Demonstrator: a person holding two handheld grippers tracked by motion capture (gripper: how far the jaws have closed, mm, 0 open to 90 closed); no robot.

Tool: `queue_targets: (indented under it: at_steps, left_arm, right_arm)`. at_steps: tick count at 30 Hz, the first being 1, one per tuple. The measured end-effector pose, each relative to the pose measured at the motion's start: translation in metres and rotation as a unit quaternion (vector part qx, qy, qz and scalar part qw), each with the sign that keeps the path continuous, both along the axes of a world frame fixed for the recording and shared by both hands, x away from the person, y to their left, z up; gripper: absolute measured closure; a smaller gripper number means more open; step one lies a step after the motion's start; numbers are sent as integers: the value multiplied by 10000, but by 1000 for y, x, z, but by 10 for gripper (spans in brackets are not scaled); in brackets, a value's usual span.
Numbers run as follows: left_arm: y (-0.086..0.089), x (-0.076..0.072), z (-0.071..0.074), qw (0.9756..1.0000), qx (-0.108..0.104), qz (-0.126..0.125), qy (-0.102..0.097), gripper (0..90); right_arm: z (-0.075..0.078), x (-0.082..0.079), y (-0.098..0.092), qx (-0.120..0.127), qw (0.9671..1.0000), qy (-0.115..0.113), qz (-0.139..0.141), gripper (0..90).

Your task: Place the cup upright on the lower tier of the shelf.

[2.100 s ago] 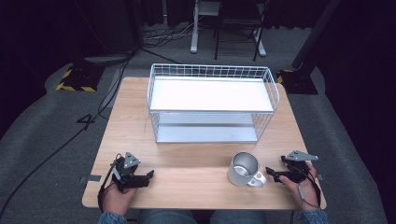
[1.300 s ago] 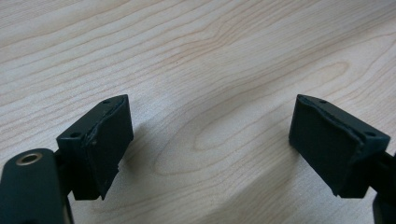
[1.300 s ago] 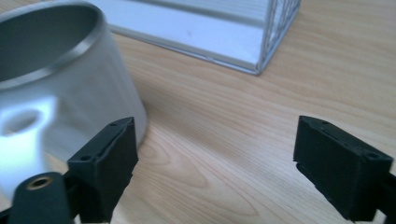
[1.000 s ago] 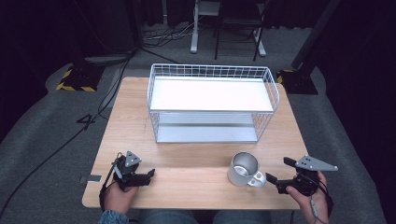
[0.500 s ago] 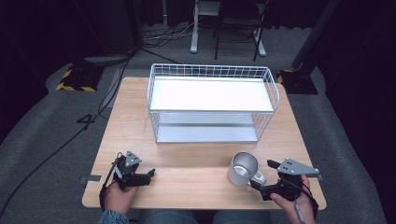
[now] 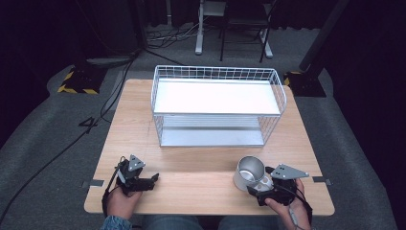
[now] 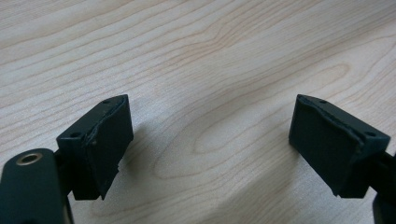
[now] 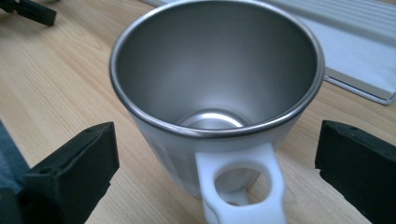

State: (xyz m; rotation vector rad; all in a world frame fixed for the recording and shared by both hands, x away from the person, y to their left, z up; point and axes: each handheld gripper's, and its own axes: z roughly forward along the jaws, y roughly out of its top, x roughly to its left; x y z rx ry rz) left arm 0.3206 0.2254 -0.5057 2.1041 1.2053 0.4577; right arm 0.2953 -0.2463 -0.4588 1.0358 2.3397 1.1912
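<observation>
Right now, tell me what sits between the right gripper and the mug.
Nothing visible. The right gripper is open, its fingers flanking the mug, whose white handle faces the gripper.

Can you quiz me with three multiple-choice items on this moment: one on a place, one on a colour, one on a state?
1. Where does the mug stand?
A. on the rack's top shelf
B. on the table, in front of the rack, by the right gripper
C. beside the left gripper

2. What colour is the mug's handle?
A. white
B. black
C. red

3. How is the right gripper?
A. shut on the handle
B. shut on nothing
C. open, one jaw on each side of the mug

Answers: 1 B, the high view shows it on the table between the rack and the right gripper. 2 A, the right gripper view shows a white handle on a steel cup. 3 C, both jaws stand clear of the mug.
</observation>
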Motion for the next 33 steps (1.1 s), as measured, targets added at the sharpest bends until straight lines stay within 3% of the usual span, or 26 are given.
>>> queue_targets:
  at_steps: [6,10,13,21,33]
  left_arm:
    - [0,0,0,10000,-18,12,7,140]
    - [0,0,0,10000,-19,12,6,141]
    - [0,0,0,10000,-18,13,7,141]
    - [0,0,0,10000,-20,14,1,140]
    - [0,0,0,10000,-19,14,1,140]
  right_arm:
    - [-8,5,5,-105,9999,-43,-46,6]
    - [-7,6,6,-142,9999,-94,5,64]
    - [-6,7,9,-190,9997,-69,125,99]
    - [-6,13,14,-417,9989,85,181,92]
    - [-9,21,22,-286,9995,90,138,67]
